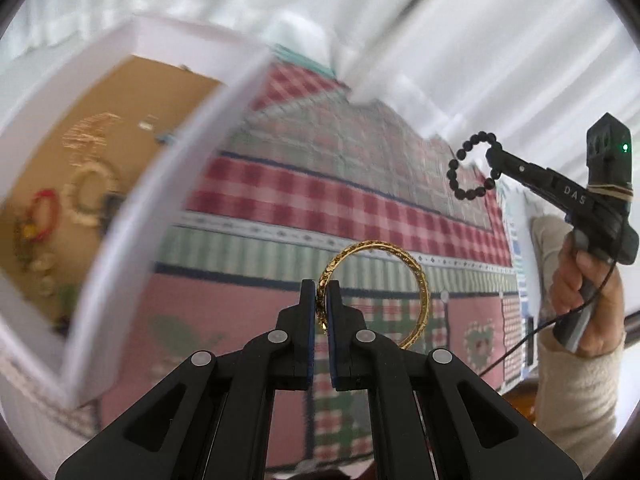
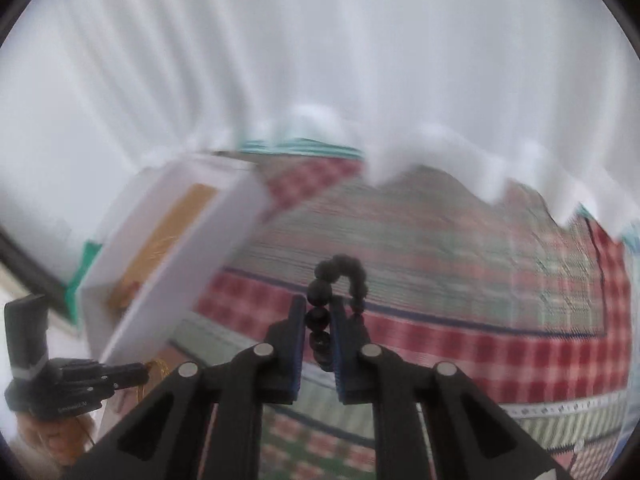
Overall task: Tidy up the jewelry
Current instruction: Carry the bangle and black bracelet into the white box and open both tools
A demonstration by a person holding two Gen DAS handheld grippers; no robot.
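Both pieces are lifted clear of the patchwork quilt point(image 1: 320, 200) and, by my reading, on their way to the white box with a tan lining point(image 1: 168, 184), which sits at about ten o'clock from either gripper. The left hand-held gripper point(image 1: 322, 304) pinches the engraved gold metal bangle point(image 1: 416, 276), its loop standing out toward one o'clock. The right hand-held gripper point(image 2: 318, 320) is pressed on the black round-bead bracelet point(image 2: 340, 276), which arches at twelve o'clock; next, each needs carrying over the box wall before release.

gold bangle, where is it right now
The gold bangle is pinched in the left gripper, bottom centre of the left wrist view, above the patchwork cloth, right of the white box.
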